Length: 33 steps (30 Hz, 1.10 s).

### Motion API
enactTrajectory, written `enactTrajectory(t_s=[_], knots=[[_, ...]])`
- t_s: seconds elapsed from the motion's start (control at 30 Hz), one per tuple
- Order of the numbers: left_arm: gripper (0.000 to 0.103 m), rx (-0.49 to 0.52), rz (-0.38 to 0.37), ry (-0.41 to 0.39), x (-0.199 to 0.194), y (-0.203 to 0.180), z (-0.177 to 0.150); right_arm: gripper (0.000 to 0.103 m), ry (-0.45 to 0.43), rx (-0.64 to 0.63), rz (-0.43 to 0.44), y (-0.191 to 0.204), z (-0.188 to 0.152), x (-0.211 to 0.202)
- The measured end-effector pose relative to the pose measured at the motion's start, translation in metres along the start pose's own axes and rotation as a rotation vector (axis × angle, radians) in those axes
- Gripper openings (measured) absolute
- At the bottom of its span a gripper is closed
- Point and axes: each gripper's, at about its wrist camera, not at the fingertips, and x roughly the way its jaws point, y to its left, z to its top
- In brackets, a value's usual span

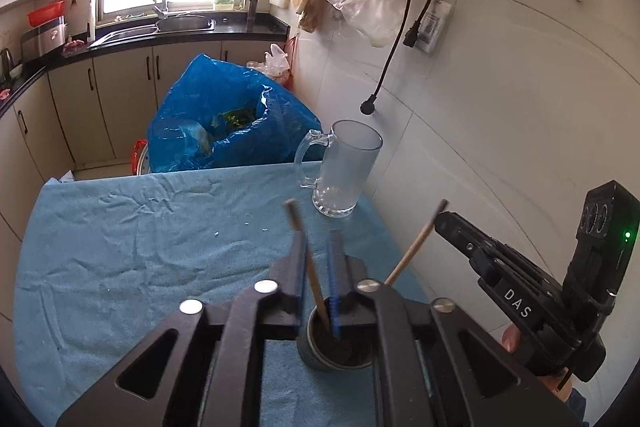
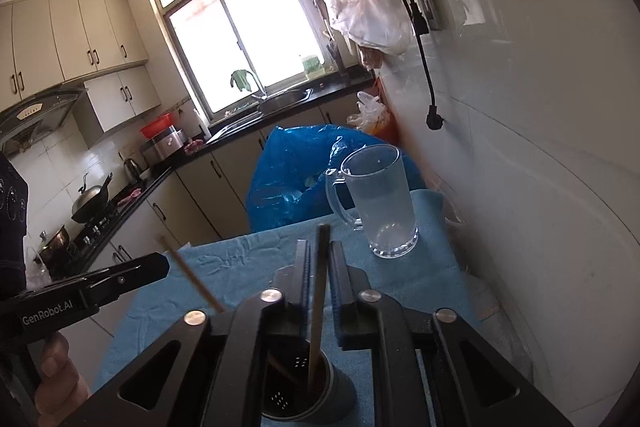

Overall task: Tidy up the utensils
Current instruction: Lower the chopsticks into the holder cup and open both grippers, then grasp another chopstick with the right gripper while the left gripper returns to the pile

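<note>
Both tongs are at work over one dark holder (image 1: 340, 343) that stands on the blue cloth (image 1: 120, 247). Our left tongs (image 1: 318, 263) have their fingers drawn in close about a chopstick (image 1: 306, 259) whose lower end is down in the holder; from this view we cannot tell for sure that both pads press it, but it looks held. Our right tongs (image 2: 319, 269) likewise sit narrowed around a second chopstick (image 2: 318, 299), its lower end inside the holder (image 2: 304, 383) too.

What might go wrong, we judge: the two sticks cross in the same narrow cup, so lifting or tilting one could lever the other, or tip the holder over on the soft, wrinkled cloth. Letting go while a stick leans steeply could let it flick out. The glass mug (image 1: 340, 171) stands near the far right corner of the cloth by the wall; a wide swing with a long stick could knock it.

Our left camera shows the right tongs from the side, with the stick jutting up past their tip. Our right camera looks deeper into the holder, showing its perforated wall and what seems to be another stick lying inside, and it catches the left tongs from the side with their stick angled up.
</note>
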Motion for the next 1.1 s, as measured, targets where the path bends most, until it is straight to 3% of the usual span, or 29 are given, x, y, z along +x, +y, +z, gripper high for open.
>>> enactTrajectory(t_s=[0.07,0.33,0.4,0.5,0.63,0.77,0.83,0.9,1.1], knots=[[0.024,0.001,0.004,-0.012,-0.003,0.001,0.000,0.034,-0.015,0.009,-0.009,-0.001,0.001,-0.003],[0.025,0.016,0.000,-0.052,-0.030,-0.001,0.000,0.039,-0.088,0.014,-0.015,-0.001,0.006,-0.040],[0.029,0.024,0.000,-0.071,-0.043,-0.001,-0.002,0.043,-0.100,0.000,-0.017,0.004,0.007,-0.050],[0.039,0.031,0.006,-0.096,-0.060,0.002,-0.007,0.055,-0.123,-0.014,-0.015,0.011,0.004,-0.066],[0.043,0.034,0.035,-0.117,-0.087,0.012,-0.021,0.074,-0.119,-0.026,-0.033,0.019,-0.006,-0.081],[0.070,0.026,0.085,-0.114,-0.113,0.034,-0.048,0.090,-0.115,-0.035,-0.054,0.026,-0.028,-0.095],[0.072,0.026,0.131,-0.106,-0.125,0.046,-0.064,0.091,-0.108,-0.038,-0.079,0.029,-0.041,-0.100],[0.082,0.022,0.164,-0.081,-0.133,0.061,-0.081,0.091,-0.087,-0.037,-0.075,0.032,-0.052,-0.103],[0.084,-0.080,0.257,0.004,-0.154,0.125,-0.139,0.091,0.081,-0.022,-0.006,0.056,-0.084,-0.089]])
